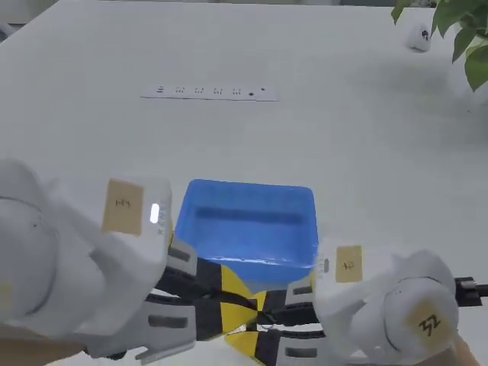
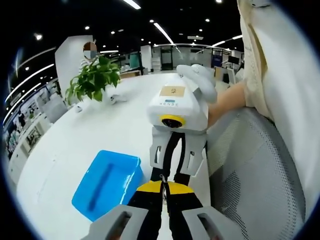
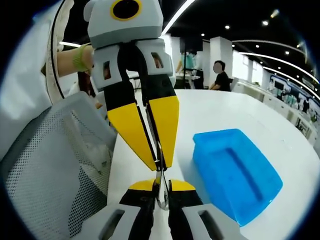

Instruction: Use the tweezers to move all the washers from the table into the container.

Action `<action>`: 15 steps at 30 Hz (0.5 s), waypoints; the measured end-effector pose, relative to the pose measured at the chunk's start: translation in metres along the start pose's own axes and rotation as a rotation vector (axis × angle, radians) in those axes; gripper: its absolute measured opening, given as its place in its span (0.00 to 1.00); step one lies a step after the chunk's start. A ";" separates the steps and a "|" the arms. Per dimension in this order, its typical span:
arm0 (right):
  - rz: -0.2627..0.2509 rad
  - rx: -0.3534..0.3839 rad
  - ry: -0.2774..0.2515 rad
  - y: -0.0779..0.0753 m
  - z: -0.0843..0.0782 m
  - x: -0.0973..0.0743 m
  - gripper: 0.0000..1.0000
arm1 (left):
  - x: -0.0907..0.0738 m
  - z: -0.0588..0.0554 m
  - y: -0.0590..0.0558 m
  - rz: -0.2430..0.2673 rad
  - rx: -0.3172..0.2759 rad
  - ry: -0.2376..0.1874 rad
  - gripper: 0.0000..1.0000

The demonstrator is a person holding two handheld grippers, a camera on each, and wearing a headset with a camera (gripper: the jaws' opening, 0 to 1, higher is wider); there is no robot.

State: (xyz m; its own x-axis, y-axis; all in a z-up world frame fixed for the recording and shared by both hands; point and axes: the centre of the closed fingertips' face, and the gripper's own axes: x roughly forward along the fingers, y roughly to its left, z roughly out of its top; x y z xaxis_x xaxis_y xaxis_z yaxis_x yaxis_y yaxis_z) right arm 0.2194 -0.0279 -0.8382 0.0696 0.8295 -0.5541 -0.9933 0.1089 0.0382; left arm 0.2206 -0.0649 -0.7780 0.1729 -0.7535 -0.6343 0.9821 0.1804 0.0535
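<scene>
The left gripper (image 3: 160,162) and right gripper (image 3: 161,186) both pinch the thin metal tweezers (image 3: 160,199) tight, likely to get a good hold. The blue plastic container (image 1: 252,187) sits by the white table's (image 1: 343,137) near edge; tiny washers (image 1: 210,92) line up toward the far edge.

Tabletop (image 1: 366,152): white, matte. Near side: one blue container (image 1: 248,221). Farther back: one white marked strip (image 1: 210,92), lying flat; far right corner: one small white object (image 1: 418,36) beside green leaves (image 1: 457,30).
</scene>
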 end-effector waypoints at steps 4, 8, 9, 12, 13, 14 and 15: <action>-0.003 0.004 -0.001 0.000 -0.001 0.001 0.03 | 0.000 -0.002 0.001 0.011 -0.055 -0.008 0.00; -0.017 0.039 -0.005 -0.003 -0.001 -0.001 0.03 | -0.011 -0.001 0.010 0.119 -0.176 -0.092 0.30; -0.017 0.049 -0.007 -0.003 -0.001 -0.001 0.03 | -0.015 -0.001 0.012 0.145 -0.203 -0.115 0.36; -0.028 0.090 -0.018 -0.006 0.000 -0.001 0.03 | -0.037 -0.005 0.020 0.253 -0.316 -0.198 0.48; -0.029 0.107 -0.023 -0.006 0.000 -0.001 0.03 | -0.047 -0.010 0.022 0.301 -0.358 -0.217 0.52; -0.031 0.135 -0.032 -0.007 0.000 -0.002 0.03 | -0.053 -0.015 0.024 0.340 -0.374 -0.225 0.57; -0.035 0.157 -0.047 -0.008 0.002 -0.002 0.03 | -0.063 -0.023 0.025 0.392 -0.395 -0.230 0.61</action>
State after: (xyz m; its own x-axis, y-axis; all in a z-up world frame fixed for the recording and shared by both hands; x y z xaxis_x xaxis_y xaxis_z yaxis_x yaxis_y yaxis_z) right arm 0.2270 -0.0297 -0.8355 0.1114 0.8479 -0.5183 -0.9638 0.2192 0.1515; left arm 0.2323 0.0014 -0.7541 0.5718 -0.6927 -0.4395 0.7474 0.6608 -0.0690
